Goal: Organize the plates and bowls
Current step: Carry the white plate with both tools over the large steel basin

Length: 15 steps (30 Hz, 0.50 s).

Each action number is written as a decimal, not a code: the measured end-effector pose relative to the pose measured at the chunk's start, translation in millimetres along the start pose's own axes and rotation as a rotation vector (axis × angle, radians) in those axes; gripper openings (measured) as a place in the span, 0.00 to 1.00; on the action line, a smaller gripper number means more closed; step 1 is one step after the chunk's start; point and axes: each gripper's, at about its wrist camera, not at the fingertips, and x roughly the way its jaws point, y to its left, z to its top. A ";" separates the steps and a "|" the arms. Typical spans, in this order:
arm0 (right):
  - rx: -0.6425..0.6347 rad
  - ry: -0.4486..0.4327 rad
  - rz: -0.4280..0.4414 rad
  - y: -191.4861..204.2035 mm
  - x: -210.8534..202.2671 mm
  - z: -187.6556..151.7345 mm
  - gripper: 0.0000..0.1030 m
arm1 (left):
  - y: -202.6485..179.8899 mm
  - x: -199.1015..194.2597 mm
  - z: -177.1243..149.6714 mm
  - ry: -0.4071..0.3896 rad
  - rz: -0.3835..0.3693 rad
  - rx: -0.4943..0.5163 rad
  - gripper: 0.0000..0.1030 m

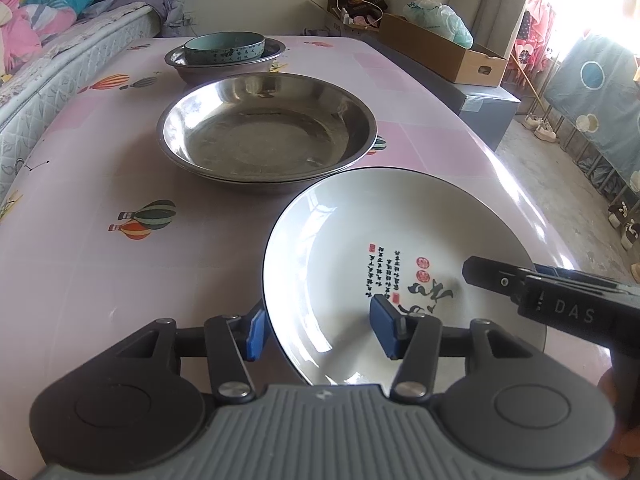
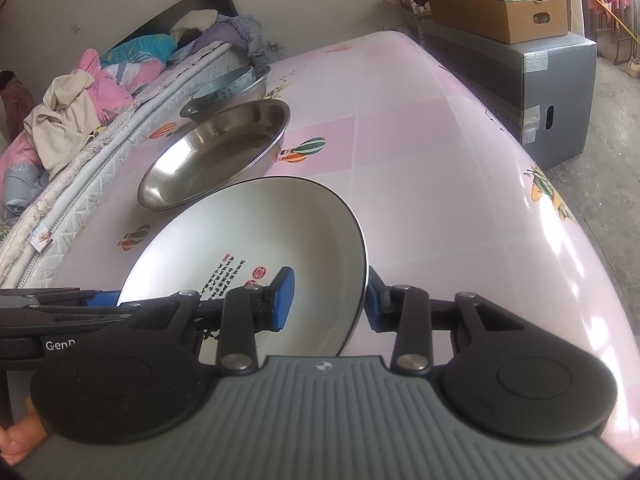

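While both point downward, the right gripper (image 2: pixel 328 300) clasps the white plate (image 2: pixel 256 236) rim (left gripper (image 1: pixel 322 328) straddles it, released).

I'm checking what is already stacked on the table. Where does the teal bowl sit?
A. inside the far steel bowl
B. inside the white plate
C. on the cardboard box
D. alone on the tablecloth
A: the teal bowl sits nested in the far steel bowl, beyond the large steel basin and the white plate.

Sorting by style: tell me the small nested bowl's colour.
Teal ceramic bowl with dark script band; left wrist view.
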 end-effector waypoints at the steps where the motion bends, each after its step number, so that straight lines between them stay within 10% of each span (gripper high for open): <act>1: 0.001 0.000 0.001 0.2 -0.1 0.0 0.35 | 0.2 -0.2 -0.4 0.001 0.001 -0.001 0.53; 15: 0.012 -0.002 -0.001 -1.1 0.0 0.4 0.34 | -1.7 0.3 -0.4 0.001 0.001 0.002 0.56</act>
